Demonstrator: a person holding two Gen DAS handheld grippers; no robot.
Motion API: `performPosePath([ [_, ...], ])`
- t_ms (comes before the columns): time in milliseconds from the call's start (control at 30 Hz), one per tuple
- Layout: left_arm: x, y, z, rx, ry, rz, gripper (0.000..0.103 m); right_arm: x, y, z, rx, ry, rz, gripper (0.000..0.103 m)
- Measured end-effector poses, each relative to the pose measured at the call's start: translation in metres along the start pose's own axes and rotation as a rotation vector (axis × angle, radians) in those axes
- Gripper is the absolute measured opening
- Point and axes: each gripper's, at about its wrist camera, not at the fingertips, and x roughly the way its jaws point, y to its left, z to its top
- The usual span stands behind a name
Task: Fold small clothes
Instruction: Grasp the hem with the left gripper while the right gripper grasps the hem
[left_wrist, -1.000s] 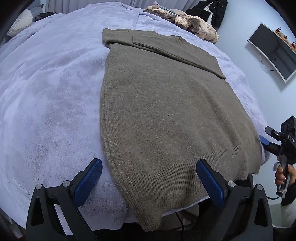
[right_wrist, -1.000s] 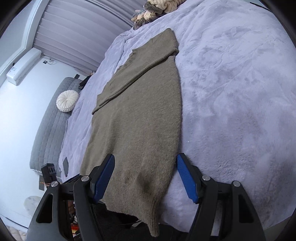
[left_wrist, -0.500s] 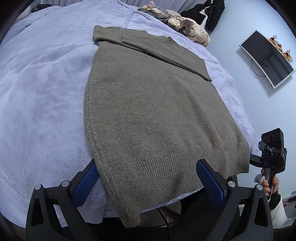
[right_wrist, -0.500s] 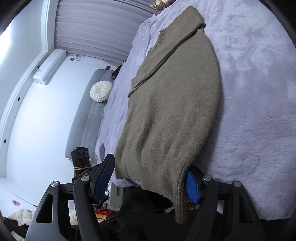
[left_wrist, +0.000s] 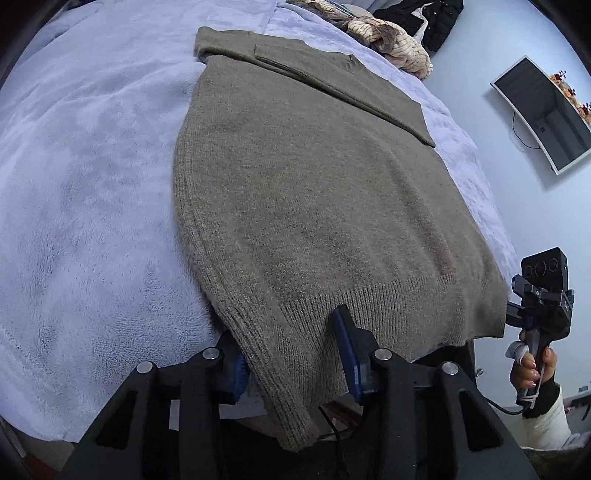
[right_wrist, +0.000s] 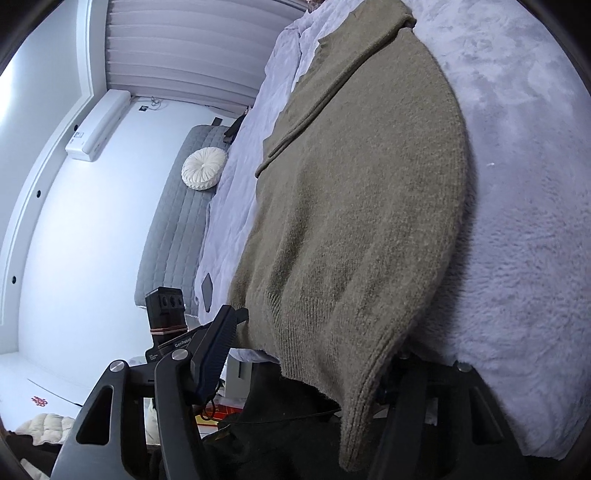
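So the sweater (left_wrist: 325, 206) is a brownish-olive knit, laid flat on a bed covered with a fluffy lavender blanket (left_wrist: 92, 192). One sleeve is folded across the chest at the far end, and the ribbed hem hangs a bit over the near edge of the bed.

Left gripper (left_wrist: 291, 354) is at the hem's left corner. Its blue pads sit on either side of that corner and the jaws are closing on it, with the knit bunched between them. Can't tell if the pads are actually pressing yet.

Right gripper (right_wrist: 306, 354) is at the other hem corner. Its left finger (right_wrist: 216, 354) stands clear of the cloth, the other one is hidden behind the drooping hem, and the jaws are closing with the corner between them. In the left view you can see a hand (left_wrist: 532, 369) holding that gripper's handle, just off the bed's edge.

Room stuff: a pile of other clothes (left_wrist: 384, 33) at the far end of the bed, a dark jacket (left_wrist: 424, 18) behind it, and a curved monitor (left_wrist: 546, 110) on the pale wall. On the other side there's a grey quilted bench (right_wrist: 177, 229) with a round white cushion (right_wrist: 204, 168), a wall AC unit (right_wrist: 98, 125), and pleated curtains (right_wrist: 192, 48).
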Motion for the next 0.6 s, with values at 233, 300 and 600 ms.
performPosePath([
  [233,-0.011,-0.014,0.010,0.071,-0.036,-0.035,0.014,-0.006,-0.005,0.003,-0.004,-0.003,-0.046,0.007],
  [300,-0.018,-0.014,0.018,0.071,-0.066,-0.050,0.014,-0.009,0.000,0.005,-0.028,-0.012,-0.010,0.007],
  [600,-0.044,-0.012,0.095,0.038,-0.248,-0.116,0.014,-0.016,0.036,0.064,-0.096,-0.089,0.084,0.007],
])
